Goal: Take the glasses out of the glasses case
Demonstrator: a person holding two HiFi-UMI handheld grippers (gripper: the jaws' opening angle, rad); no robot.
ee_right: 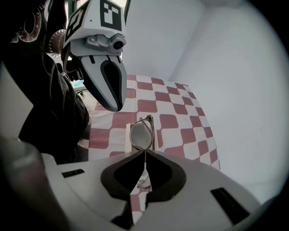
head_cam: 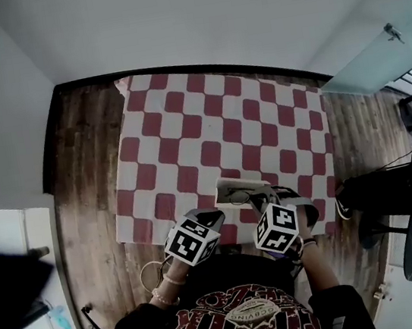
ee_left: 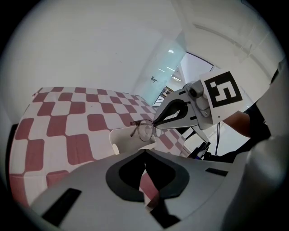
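Note:
A pair of thin-framed glasses (ee_right: 141, 134) hangs just above the open white glasses case (ee_left: 123, 136), which lies on the red-and-white checked cloth (head_cam: 208, 129) near its front edge. My right gripper (ee_right: 145, 152) is shut on the glasses at the frame. One lens stands up past the tips and a temple shows below through the jaw gap. From the left gripper view, the right gripper (ee_left: 156, 126) holds the glasses (ee_left: 145, 130) over the case. My left gripper (ee_left: 144, 152) is shut with nothing in it, raised beside the case (head_cam: 239, 190). The left gripper (ee_right: 113, 106) hovers clear of the cloth.
The cloth covers a small table on a wooden floor (head_cam: 86, 185), with white walls behind. A dark stool and cables (head_cam: 372, 200) stand to the right, beside a glass door (head_cam: 374, 58). The person's body presses against the table's front edge.

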